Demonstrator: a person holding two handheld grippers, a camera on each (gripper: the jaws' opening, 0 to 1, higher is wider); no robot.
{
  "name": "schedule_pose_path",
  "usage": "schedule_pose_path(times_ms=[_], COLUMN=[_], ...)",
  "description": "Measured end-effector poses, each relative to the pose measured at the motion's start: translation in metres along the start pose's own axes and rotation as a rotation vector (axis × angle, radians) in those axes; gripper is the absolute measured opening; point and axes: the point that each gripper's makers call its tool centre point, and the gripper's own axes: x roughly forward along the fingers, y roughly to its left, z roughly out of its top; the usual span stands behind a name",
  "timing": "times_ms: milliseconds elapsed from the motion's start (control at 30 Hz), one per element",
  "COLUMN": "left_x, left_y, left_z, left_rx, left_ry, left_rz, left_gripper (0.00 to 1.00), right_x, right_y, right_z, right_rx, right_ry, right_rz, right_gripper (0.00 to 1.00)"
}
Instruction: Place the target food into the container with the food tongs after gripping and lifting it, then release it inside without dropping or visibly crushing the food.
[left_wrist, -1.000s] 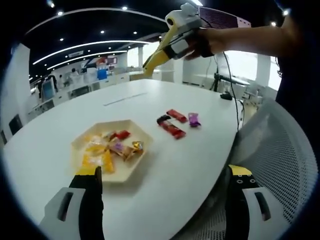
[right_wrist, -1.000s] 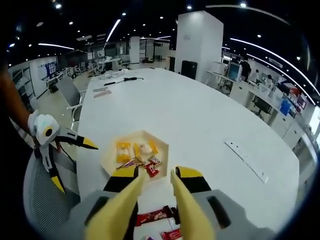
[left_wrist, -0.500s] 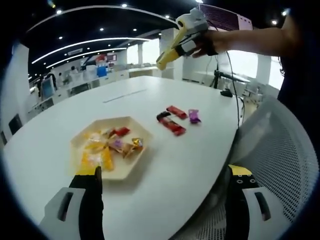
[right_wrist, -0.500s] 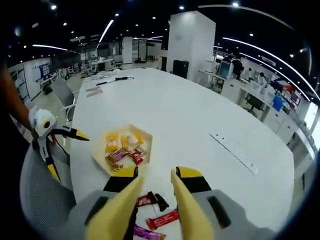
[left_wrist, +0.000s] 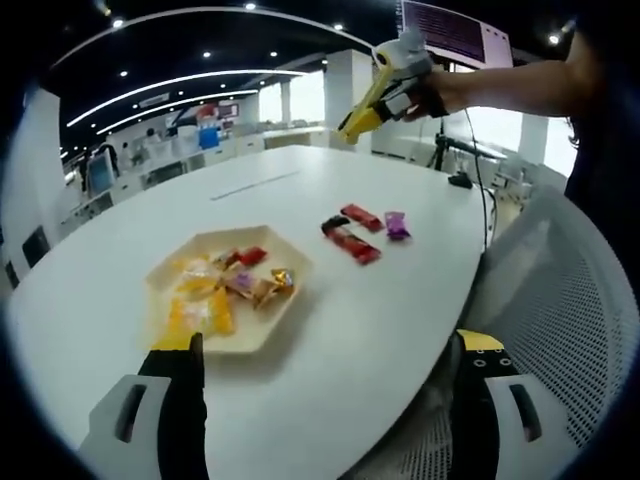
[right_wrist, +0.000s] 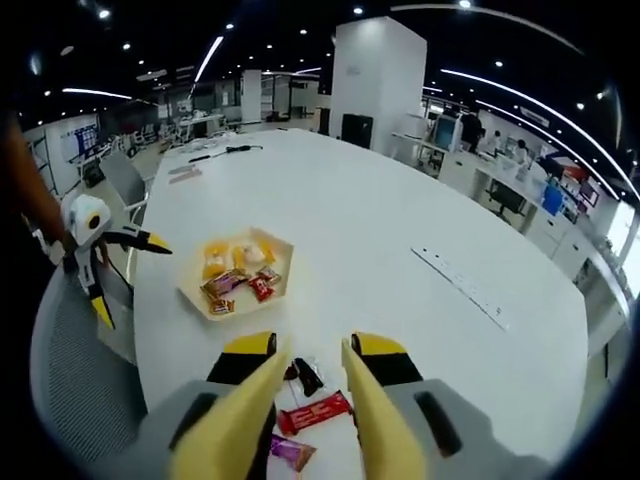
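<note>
Red bar (right_wrist: 315, 413) lying crosswise beneath empty, slightly parted right gripper (right_wrist: 312, 352).

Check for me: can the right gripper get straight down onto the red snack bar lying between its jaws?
Probably yes. The right gripper hangs over the red snack bar, jaws open, with bare table around it. The small dark candy and purple candy lie close by and could get nudged.

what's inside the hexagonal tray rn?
The tray holds wrapped snacks: yellow packs, a red one, purple and gold ones. Anything beneath that pile is covered.
</note>
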Motion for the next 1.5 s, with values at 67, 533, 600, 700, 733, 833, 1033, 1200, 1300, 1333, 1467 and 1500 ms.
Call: schedule_pose_path(times_ms=[67, 533, 600, 700, 733, 833, 1033, 1200, 1300, 1333, 1467, 1500], left_x=[0.000, -0.003, -0.004, -0.005, -0.005, -0.005, -0.001, -0.001, 0.000, 0.000, -0.002, -0.002], left_y=[-0.001, 0.007, 0.010, 0.013, 0.013, 0.013, 0.010, 0.010, 0.011, 0.011, 0.015, 0.016], left_z=[0.001, 0.007, 0.009, 0.009, 0.007, 0.008, -0.003, -0.005, -0.010, -0.009, -0.011, -0.011], left_rx=[-0.004, 0.004, -0.004, -0.001, 0.001, 0.011, 0.013, -0.012, -0.019, -0.017, -0.029, -0.029], left_ry=[-0.007, -0.042, -0.051, -0.048, -0.046, -0.047, 0.018, 0.026, 0.046, 0.044, 0.048, 0.047], left_rz=[-0.004, 0.034, 0.049, 0.060, 0.059, 0.060, 0.047, 0.047, 0.048, 0.050, 0.070, 0.074], left_gripper=[0.99, 0.99, 0.99, 0.99, 0.99, 0.99, 0.99, 0.99, 0.99, 0.99, 0.99, 0.99], right_x=[0.000, 0.021, 0.030, 0.042, 0.047, 0.066, 0.080, 0.086, 0.086, 0.086, 0.083, 0.083], right_y=[0.001, 0.002, 0.000, 0.001, 0.001, 0.000, 0.013, 0.015, 0.013, 0.013, 0.015, 0.015], right_z=[0.000, -0.035, -0.041, -0.047, -0.051, -0.069, -0.085, -0.093, -0.103, -0.105, -0.103, -0.103], right_rx=[-0.014, -0.150, -0.156, -0.178, -0.177, -0.151, -0.203, -0.184, -0.203, -0.196, -0.151, -0.141], right_ry=[-0.021, 0.000, 0.001, 0.009, 0.012, 0.051, 0.096, 0.128, 0.157, 0.161, 0.154, 0.154], right_rz=[0.028, 0.147, 0.160, 0.184, 0.191, 0.211, 0.260, 0.274, 0.265, 0.269, 0.266, 0.259], right_gripper=[0.29, 0.28, 0.28, 0.28, 0.28, 0.28, 0.28, 0.28, 0.26, 0.25, 0.23, 0.23])
